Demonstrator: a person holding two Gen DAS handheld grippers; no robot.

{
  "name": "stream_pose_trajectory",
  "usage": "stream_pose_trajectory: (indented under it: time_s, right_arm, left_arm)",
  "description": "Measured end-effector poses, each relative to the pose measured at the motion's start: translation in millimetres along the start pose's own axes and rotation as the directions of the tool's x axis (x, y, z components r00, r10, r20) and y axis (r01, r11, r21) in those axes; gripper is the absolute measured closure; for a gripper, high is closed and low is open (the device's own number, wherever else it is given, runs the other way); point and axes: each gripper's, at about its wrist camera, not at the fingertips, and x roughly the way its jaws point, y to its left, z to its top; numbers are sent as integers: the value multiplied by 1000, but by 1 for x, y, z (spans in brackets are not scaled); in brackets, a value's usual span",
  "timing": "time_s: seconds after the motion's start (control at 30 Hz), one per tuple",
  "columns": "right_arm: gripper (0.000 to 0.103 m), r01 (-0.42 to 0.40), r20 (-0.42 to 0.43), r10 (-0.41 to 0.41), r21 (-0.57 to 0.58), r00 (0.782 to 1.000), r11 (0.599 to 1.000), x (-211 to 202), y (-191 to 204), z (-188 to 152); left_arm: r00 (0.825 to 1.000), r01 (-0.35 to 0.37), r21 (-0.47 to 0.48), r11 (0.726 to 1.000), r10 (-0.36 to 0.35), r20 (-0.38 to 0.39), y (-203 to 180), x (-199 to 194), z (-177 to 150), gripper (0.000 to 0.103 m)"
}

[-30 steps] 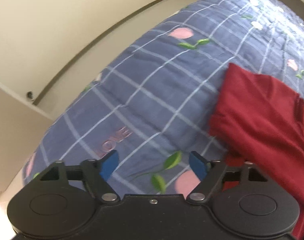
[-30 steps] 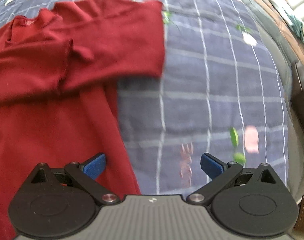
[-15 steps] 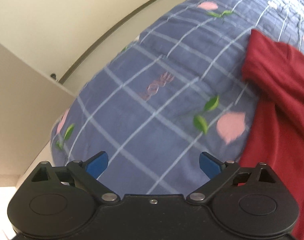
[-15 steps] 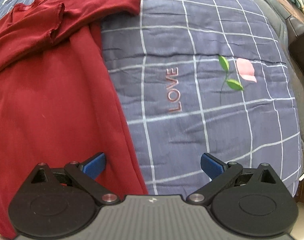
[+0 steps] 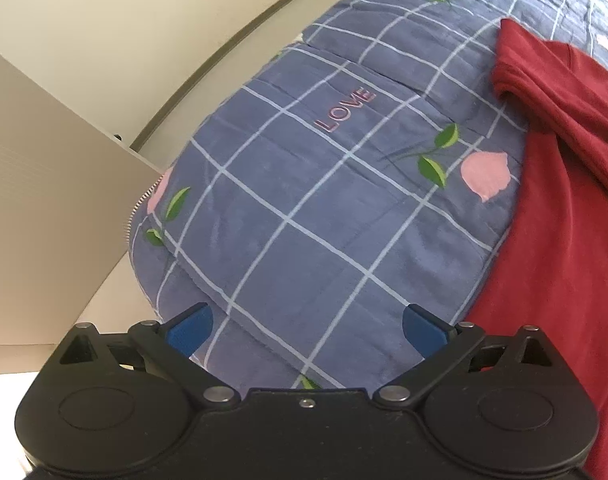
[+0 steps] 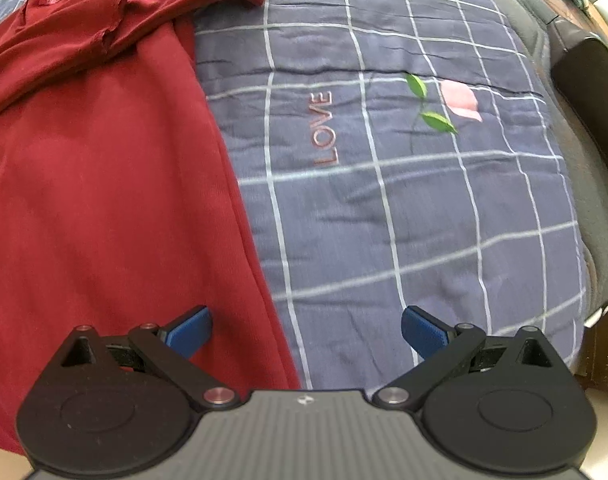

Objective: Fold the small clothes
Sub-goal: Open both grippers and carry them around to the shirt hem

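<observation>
A dark red top (image 6: 103, 184) lies spread flat on a bed covered by a blue-grey checked quilt (image 6: 384, 220) printed with pink tulips, green leaves and the word "LOVE". Seen from the right wrist, the garment fills the left half of the frame, one long sleeve (image 6: 151, 4) folded across its chest near the ruffled neckline. The right claw (image 6: 307, 326) hangs above the top's side edge, released and holding nothing, its left blue pad (image 6: 189, 330) over red cloth and its right pad over bare quilt. Seen from the left wrist, the top (image 5: 556, 240) runs down the right side, while the left claw (image 5: 306, 326) hangs over the quilt (image 5: 304, 200) beside it, its jaws opening with nothing between them. A pale wall (image 5: 123, 20) stands beyond the bed's edge.
</observation>
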Motion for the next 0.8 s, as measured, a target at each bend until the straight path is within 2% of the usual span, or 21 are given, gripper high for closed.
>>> stream_pose_trajectory:
  time_s: [0.2, 0.37, 0.43, 0.53, 0.6, 0.7, 0.8]
  right_arm:
    - [0, 22, 14, -22, 10, 1000, 1000, -15, -3, -38]
    - [0, 51, -2, -51, -4, 999, 999, -23, -4, -92]
    - [0, 43, -21, -42, 35, 999, 998, -27, -10, -113]
    - [0, 31, -43, -25, 152, 999, 988, -35, -28, -132]
    - [0, 62, -54, -52, 218, 997, 974, -36, -42, -139]
    - [0, 91, -73, -76, 236, 994, 968, -40, -47, -148]
    - [0, 75, -47, -67, 204, 997, 976, -44, -47, -150]
  left_arm:
    - [1000, 31, -5, 999, -31, 2, 17, 4, -17, 1]
    - [998, 51, 21, 998, -50, -29, 39, 12, -45, 1]
    - [996, 64, 24, 998, -63, -56, 50, 18, -59, 1]
    - [992, 60, 21, 998, -58, -111, 67, 28, -78, 1]
    - [989, 47, 13, 999, -44, -138, 78, 33, -88, 1]
    - [987, 41, -6, 999, -41, -159, 91, 37, -93, 1]
    - [988, 45, -12, 999, -46, -151, 99, 36, -95, 1]
